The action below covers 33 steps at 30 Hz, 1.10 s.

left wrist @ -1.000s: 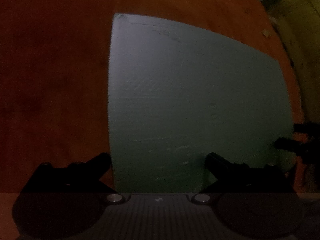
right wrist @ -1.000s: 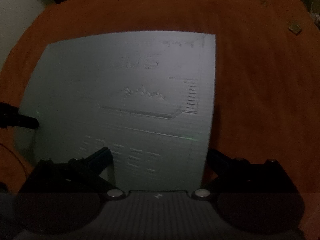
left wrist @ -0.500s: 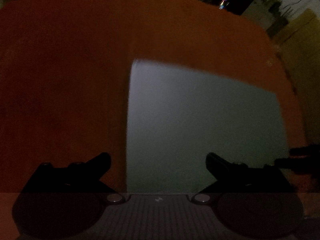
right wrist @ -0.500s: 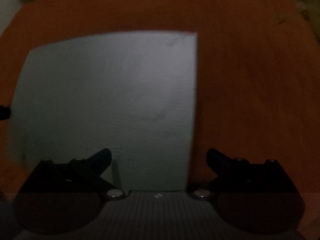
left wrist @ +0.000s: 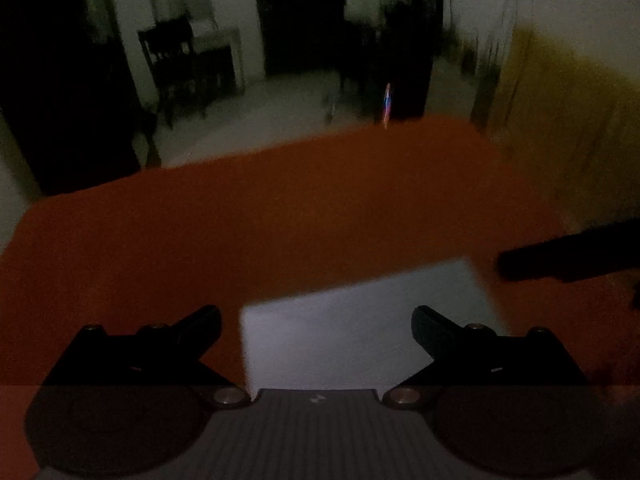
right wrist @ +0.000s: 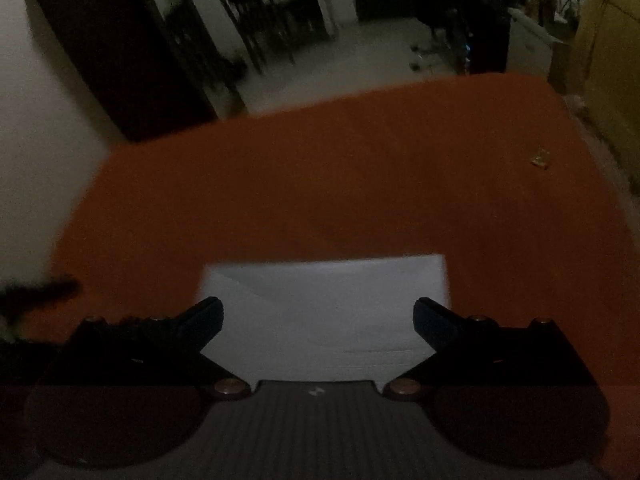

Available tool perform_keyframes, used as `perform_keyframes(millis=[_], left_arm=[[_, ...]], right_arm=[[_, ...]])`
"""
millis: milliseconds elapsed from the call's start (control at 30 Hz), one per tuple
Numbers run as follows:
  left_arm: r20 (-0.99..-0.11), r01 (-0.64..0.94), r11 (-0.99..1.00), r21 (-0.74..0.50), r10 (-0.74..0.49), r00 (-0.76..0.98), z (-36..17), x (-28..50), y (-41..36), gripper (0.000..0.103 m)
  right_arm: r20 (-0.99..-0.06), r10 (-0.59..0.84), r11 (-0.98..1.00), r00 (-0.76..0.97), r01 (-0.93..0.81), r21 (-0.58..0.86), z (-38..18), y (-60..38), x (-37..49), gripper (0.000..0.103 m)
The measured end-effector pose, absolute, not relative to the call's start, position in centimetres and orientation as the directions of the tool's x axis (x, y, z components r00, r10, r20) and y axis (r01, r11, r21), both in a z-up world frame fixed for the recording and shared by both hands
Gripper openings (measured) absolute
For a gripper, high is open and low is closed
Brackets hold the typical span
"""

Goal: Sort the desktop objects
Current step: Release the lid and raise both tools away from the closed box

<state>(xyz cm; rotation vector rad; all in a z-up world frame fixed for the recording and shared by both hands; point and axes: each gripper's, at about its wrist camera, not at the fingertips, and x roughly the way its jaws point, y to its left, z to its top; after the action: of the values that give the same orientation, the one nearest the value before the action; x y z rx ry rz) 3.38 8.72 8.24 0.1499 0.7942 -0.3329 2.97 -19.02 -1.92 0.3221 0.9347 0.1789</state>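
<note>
Paper sheet (left wrist: 360,320), pale and flat, lies on the orange table cover (left wrist: 240,220) below your left gripper (left wrist: 316,326), whose jaws stand wide apart with nothing between them; your other tool pokes in at the right. From the right wrist, your right gripper (right wrist: 318,316) hovers spread and empty over the same sheet (right wrist: 332,304); a small scrap (right wrist: 540,158) lies far off on the cover.

The right gripper (right wrist: 318,316) hangs with its black fingers spread wide over a flat pale grey sheet (right wrist: 328,300) lying on the orange tablecloth (right wrist: 320,184). A small yellowish scrap (right wrist: 540,159) lies well apart, far right.
</note>
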Motion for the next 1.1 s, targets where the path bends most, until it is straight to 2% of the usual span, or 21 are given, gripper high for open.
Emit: perform_keyframes(millis=[100,233,267,333,400,500,633,767,867,933,1000,1100], left_arm=[[-0.723,0.312,0.946,-0.093,-0.279,0.632,8.6,1.0,9.7,0.103],[-0.760,0.202,0.974,-0.102,-0.208,0.616,8.5,-1.4,11.8,0.103],[-0.767,0.177,0.979,-0.098,-0.187,0.613,8.5,-1.9,12.2,0.103],[-0.721,0.172,0.978,-0.118,-0.203,0.662,7.6,-3.4,13.0,0.103],[-0.684,0.170,0.977,-0.130,-0.212,0.698,5.7,-4.9,13.4,0.103],[-0.649,0.164,0.977,-0.134,-0.212,0.731,2.0,-6.5,13.6,0.103],[-0.672,0.115,0.979,-0.171,-0.201,0.712,-3.2,-9.1,13.0,0.103],[-0.738,0.017,0.978,-0.206,-0.166,0.654,-7.8,-10.0,12.9,0.103],[-0.729,0.058,0.982,-0.181,-0.174,0.662,-7.1,-10.2,12.3,0.103],[-0.689,0.097,0.985,-0.140,-0.167,0.706,-6.3,-10.7,11.8,0.102],[-0.684,0.122,0.987,-0.104,-0.160,0.711,-6.2,-11.2,11.2,0.102],[-0.710,0.124,0.989,-0.085,-0.148,0.688,-6.4,-10.9,11.0,0.102]], right_arm=[[-0.681,0.357,0.914,0.639,-0.087,0.397,1.7,-18.4,-0.6,0.103],[-0.620,0.332,0.932,0.711,-0.147,0.331,2.8,-17.5,-5.6,0.103],[-0.616,0.352,0.917,0.705,-0.126,0.380,2.1,-17.8,-6.4,0.103],[-0.630,0.396,0.874,0.668,-0.063,0.482,0.0,-18.6,-7.1,0.103],[-0.682,0.367,0.870,0.633,0.027,0.493,-1.9,-19.0,-7.7,0.103],[-0.687,0.334,0.883,0.646,0.041,0.468,-4.6,-19.3,-9.1,0.103],[-0.701,0.290,0.929,0.651,-0.015,0.370,-8.1,-17.8,-10.5,0.103],[-0.624,0.239,0.937,0.744,-0.008,0.350,-11.5,-16.8,-13.0,0.103],[-0.638,0.169,0.944,0.751,0.062,0.323,-14.8,-16.2,-13.9,0.103],[-0.671,0.166,0.932,0.723,0.108,0.347,-17.1,-16.8,-13.0,0.103],[-0.687,0.163,0.929,0.708,0.123,0.348,-17.5,-17.1,-12.4,0.103],[-0.648,0.077,0.961,0.757,0.117,0.251,-16.7,-16.7,-13.0,0.103]])
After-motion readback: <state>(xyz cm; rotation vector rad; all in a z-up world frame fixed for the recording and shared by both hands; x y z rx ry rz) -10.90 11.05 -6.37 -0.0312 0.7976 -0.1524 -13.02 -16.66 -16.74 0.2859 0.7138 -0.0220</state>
